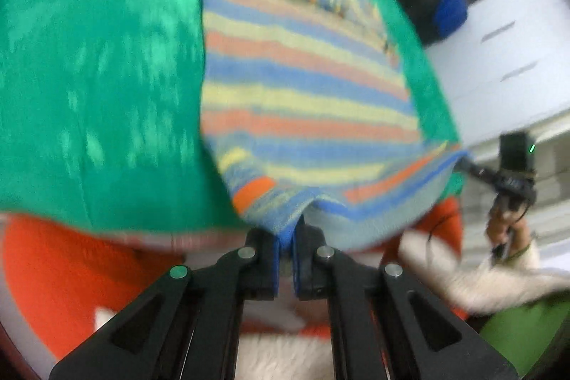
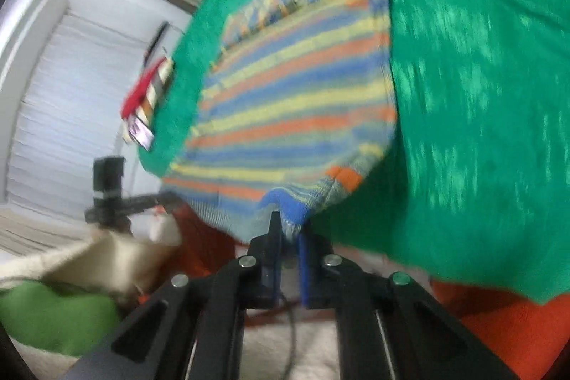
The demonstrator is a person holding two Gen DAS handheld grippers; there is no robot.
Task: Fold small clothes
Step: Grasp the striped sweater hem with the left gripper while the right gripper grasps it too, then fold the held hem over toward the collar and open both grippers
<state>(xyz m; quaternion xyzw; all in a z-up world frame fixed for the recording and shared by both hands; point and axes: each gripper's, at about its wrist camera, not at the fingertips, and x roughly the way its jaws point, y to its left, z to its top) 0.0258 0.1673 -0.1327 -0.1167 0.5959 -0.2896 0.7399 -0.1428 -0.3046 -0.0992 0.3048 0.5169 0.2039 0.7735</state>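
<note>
Green cloth covers worktop; striped garment lies flat on it, near hem lifted off cloth.

Left hand-held gripper clamped on one near hem corner; right hand-held gripper clamped on other corner.

We judge step: carry near hem over to far edge. We keep both corners level, hem taut between them, move together, lay edge on edge, release only once flat.

Frames blurred; grip depth unclear.

Left claw: black linkage arms, four silver rivets, blue pads. Right claw: same build; cream fleecy sleeve at 3 o'clock.
</note>
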